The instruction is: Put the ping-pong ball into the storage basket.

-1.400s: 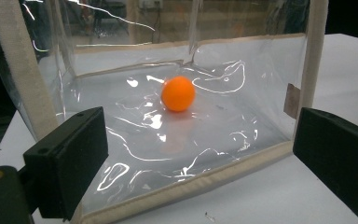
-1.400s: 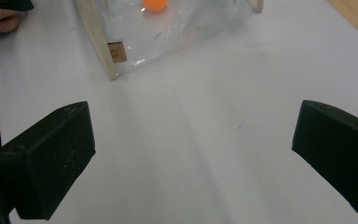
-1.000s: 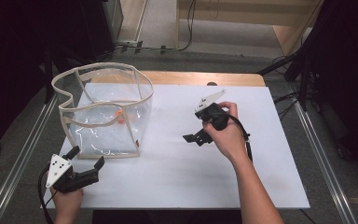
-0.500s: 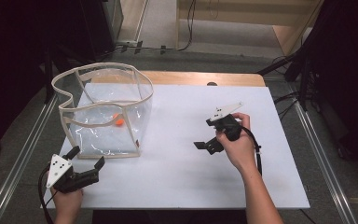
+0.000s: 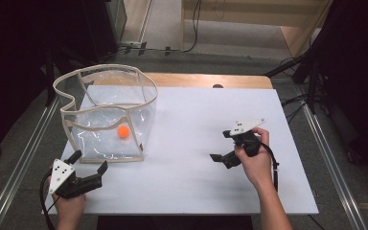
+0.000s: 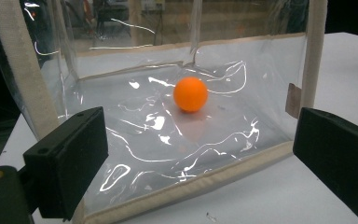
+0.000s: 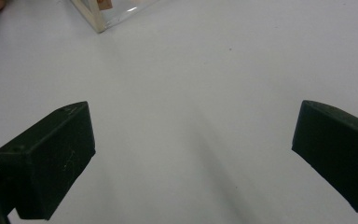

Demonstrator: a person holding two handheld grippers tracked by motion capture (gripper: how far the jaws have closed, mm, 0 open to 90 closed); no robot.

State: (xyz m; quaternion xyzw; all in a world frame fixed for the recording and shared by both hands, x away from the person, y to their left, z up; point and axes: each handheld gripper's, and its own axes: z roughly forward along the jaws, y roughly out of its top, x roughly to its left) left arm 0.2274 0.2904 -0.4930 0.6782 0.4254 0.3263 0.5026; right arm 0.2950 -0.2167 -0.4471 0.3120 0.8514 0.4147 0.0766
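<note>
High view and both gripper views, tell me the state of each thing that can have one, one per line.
clear bag: upright on the table, open at the top, rim sagging on one side.
orange ball: resting inside the bag on its floor.
left gripper: open, empty, jaws facing the bag's near wall.
right gripper: open, empty, over bare white table.

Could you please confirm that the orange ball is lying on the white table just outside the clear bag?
Not quite: the orange ball lies inside the clear bag, on its floor, as the left gripper view shows. The bag stands on the white table.
</note>
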